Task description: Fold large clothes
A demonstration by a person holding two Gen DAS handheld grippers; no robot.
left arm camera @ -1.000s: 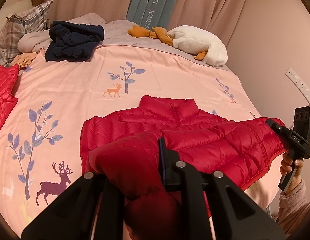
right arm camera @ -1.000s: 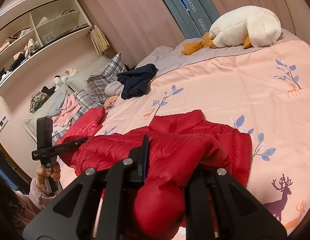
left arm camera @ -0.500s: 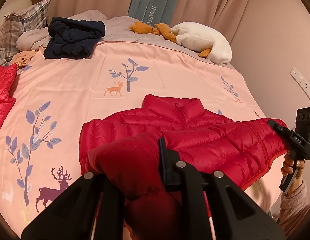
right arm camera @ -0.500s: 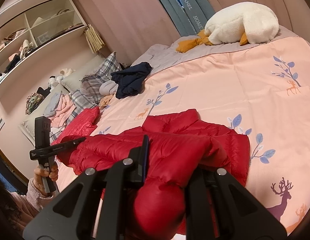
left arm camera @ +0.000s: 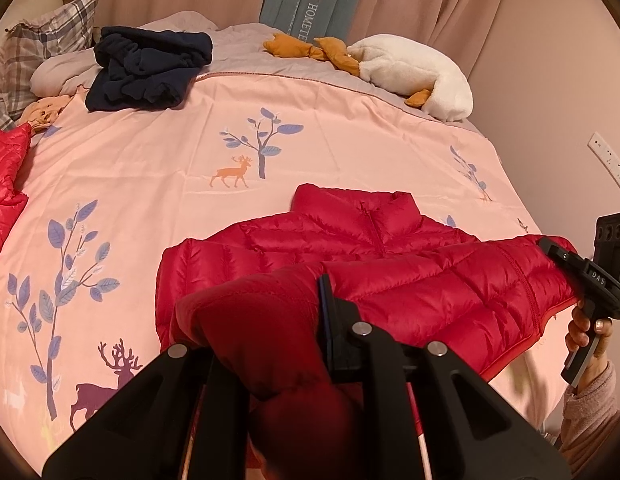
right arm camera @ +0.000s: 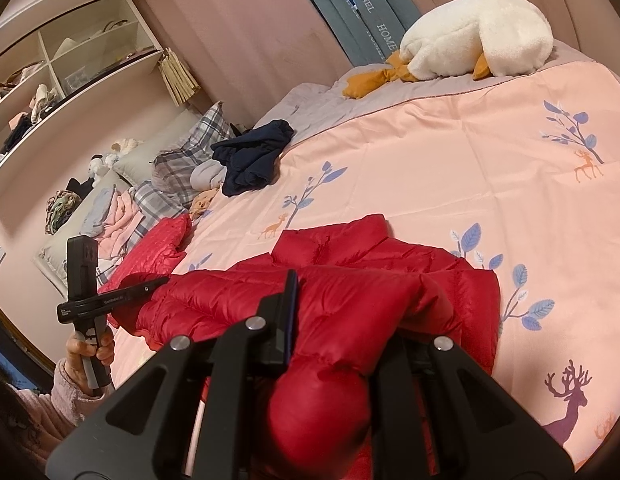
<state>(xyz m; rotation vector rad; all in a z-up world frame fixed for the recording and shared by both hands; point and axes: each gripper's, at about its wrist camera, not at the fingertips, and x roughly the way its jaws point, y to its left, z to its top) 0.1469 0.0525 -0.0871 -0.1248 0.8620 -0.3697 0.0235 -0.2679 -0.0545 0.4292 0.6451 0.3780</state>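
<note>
A red puffer jacket (left arm camera: 389, 264) lies front up on the pink bedspread (left arm camera: 150, 168), its collar toward the far side. My left gripper (left arm camera: 258, 312) is shut on a bunched fold of the jacket's near left edge; the fabric hides one finger. My right gripper (right arm camera: 349, 308) is shut on a bunch of the near right edge of the jacket (right arm camera: 349, 264). Each gripper also shows in the other's view, held by a hand: the right gripper (left arm camera: 557, 256) at the jacket's right end, the left gripper (right arm camera: 158, 282) at its left end.
On the far side of the bed lie a navy garment (left arm camera: 150, 68), a white plush goose (left arm camera: 413, 76) and plaid pillows (left arm camera: 50, 40). A second red jacket (left arm camera: 6, 176) lies at the left edge. Wall shelves (right arm camera: 70, 60) stand beyond the bed's head.
Both grippers have drifted slightly forward and down over the bed, carrying the held jacket edge with them. Both grips are unchanged.
</note>
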